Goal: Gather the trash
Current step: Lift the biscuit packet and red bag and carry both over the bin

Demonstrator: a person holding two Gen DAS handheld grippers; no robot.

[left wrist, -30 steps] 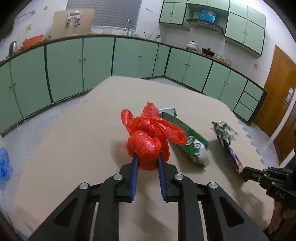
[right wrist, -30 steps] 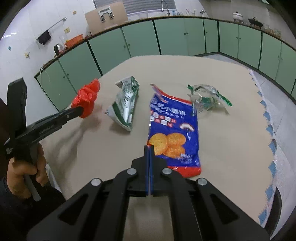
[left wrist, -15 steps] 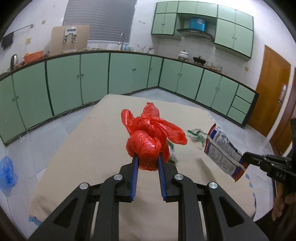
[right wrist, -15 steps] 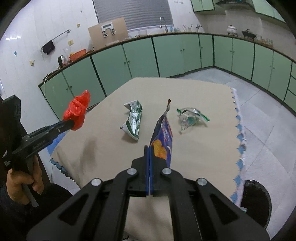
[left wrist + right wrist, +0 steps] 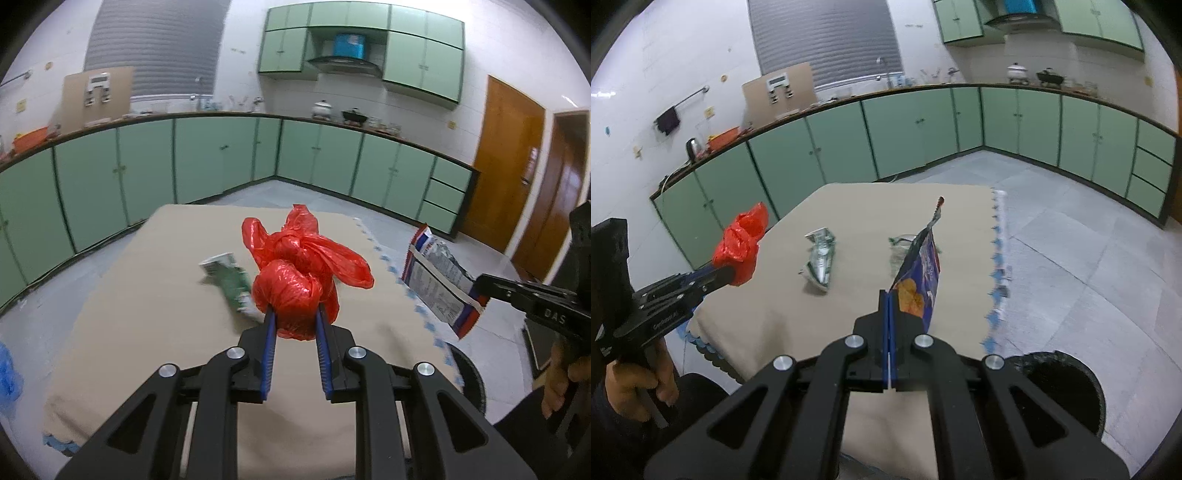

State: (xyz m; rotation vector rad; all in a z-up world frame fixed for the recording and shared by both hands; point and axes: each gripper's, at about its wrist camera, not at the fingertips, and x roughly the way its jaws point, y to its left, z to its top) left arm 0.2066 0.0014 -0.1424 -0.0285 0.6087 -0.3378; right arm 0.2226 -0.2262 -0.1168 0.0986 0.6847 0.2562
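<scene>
My left gripper (image 5: 294,314) is shut on a knotted red plastic bag (image 5: 299,275) and holds it above the beige table (image 5: 155,295); the bag also shows in the right wrist view (image 5: 740,247). My right gripper (image 5: 888,295) is shut on the corner of a blue cracker packet (image 5: 921,269), which hangs in the air over the table's right edge; it also shows in the left wrist view (image 5: 439,280). A green and silver wrapper (image 5: 820,258) and a crumpled clear wrapper (image 5: 899,245) lie on the table.
A black round bin (image 5: 1060,387) stands on the floor by the table's right front corner. Green cabinets (image 5: 905,125) line the walls. A wooden door (image 5: 506,158) is at the right. A blue bag (image 5: 7,380) lies on the floor at the left.
Both grippers rose and pulled back from the table. The cracker packet left the table and now hangs from my right gripper. The red bag stays gripped.
</scene>
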